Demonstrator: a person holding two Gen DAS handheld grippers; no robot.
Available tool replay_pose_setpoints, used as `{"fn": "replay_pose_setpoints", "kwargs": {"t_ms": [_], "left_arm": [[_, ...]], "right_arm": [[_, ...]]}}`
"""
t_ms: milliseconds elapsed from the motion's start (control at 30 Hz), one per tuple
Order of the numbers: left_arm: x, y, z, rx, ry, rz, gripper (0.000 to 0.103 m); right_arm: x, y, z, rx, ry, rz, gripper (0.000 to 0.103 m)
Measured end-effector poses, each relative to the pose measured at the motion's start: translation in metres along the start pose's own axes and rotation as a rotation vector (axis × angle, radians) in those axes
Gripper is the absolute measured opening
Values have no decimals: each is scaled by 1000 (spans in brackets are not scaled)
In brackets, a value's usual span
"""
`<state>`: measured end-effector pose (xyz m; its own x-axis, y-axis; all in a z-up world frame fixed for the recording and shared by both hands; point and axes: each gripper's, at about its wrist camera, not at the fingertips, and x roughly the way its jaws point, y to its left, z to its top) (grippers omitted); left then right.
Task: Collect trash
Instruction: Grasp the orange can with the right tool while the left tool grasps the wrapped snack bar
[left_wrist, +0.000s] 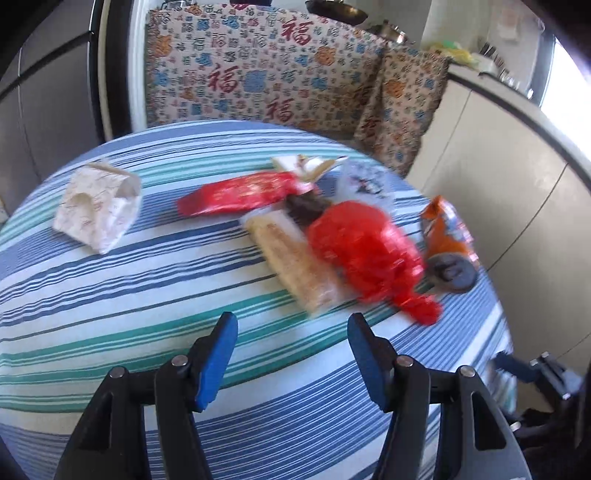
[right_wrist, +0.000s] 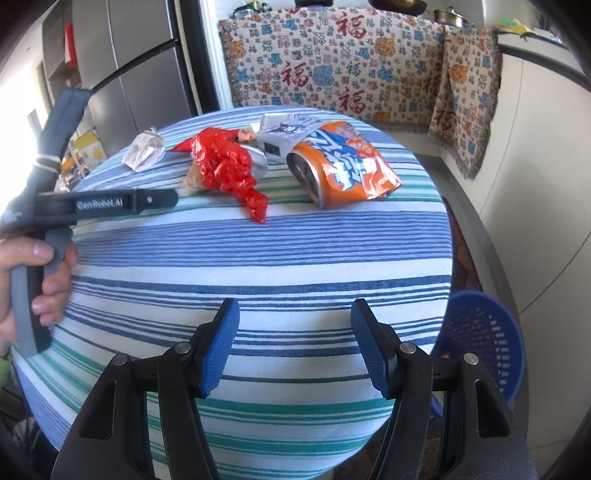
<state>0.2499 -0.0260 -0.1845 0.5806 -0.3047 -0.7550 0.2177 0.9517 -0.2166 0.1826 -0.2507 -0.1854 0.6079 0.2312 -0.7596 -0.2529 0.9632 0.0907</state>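
Left gripper (left_wrist: 291, 354): my fingers are wide apart and hold nothing. They hang over the striped table (left_wrist: 110, 295), near the trash.
Right gripper (right_wrist: 293, 343): wide apart too, holding nothing, over the near side of the table.
Trash: it sits in a heap on the far side. I see a red bag (right_wrist: 225, 166), an orange chip bag (right_wrist: 343, 162), a long red wrapper (left_wrist: 240, 192), a tan wrapper (left_wrist: 291, 258) and a white paper bag (left_wrist: 96, 206) off to the left.
Basket: a blue basket (right_wrist: 484, 343) stands low by the right edge of the table.
What could go wrong: the pieces overlap, so I might grab two and drop one. The chip bag is close to the right edge and a bump could push it off.
Room: the near half of the table is bare cloth, so I have space to reach.
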Motion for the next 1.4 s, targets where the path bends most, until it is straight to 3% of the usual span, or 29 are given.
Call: {"fn": "replay_pose_setpoints", "kwargs": {"t_ms": [167, 300, 367, 533, 600, 633, 767, 933, 1067, 1133, 1200, 1267, 1300, 1400], "left_arm": [[15, -4, 18, -20, 7, 46, 64], [23, -2, 26, -38, 14, 85, 64], [28, 1, 30, -46, 21, 86, 64], [36, -1, 36, -4, 29, 85, 64], [35, -3, 35, 28, 27, 71, 46], [35, -4, 34, 44, 36, 59, 33], [29, -3, 30, 100, 57, 54, 24], [9, 7, 19, 153, 106, 19, 21], [-8, 14, 5, 197, 140, -10, 22], [-13, 15, 0, 211, 145, -19, 23], [-16, 16, -4, 211, 134, -22, 26], [-16, 15, -5, 203, 128, -16, 49], [-16, 14, -5, 197, 116, -5, 56], [-18, 12, -2, 177, 87, -7, 60]], "right_arm": [[-4, 1, 1, 1, -25, -28, 66], [-10, -20, 8, 62, -67, -74, 84], [-10, -32, 15, 85, -79, -72, 84], [10, -49, 50, -4, -69, -22, 98], [20, -56, 58, -30, -57, 1, 98], [25, -60, 62, -32, -53, 7, 98], [37, -71, 72, -34, -53, 62, 99], [47, -58, 80, -121, -44, 97, 99], [55, -51, 86, -187, -33, 89, 99], [58, -49, 88, -203, -7, 104, 84], [56, -49, 89, -198, 9, 109, 83], [51, -46, 86, -191, 20, 139, 82], [48, -44, 84, -193, 23, 142, 82], [42, -36, 79, -191, 31, 128, 82]]}}
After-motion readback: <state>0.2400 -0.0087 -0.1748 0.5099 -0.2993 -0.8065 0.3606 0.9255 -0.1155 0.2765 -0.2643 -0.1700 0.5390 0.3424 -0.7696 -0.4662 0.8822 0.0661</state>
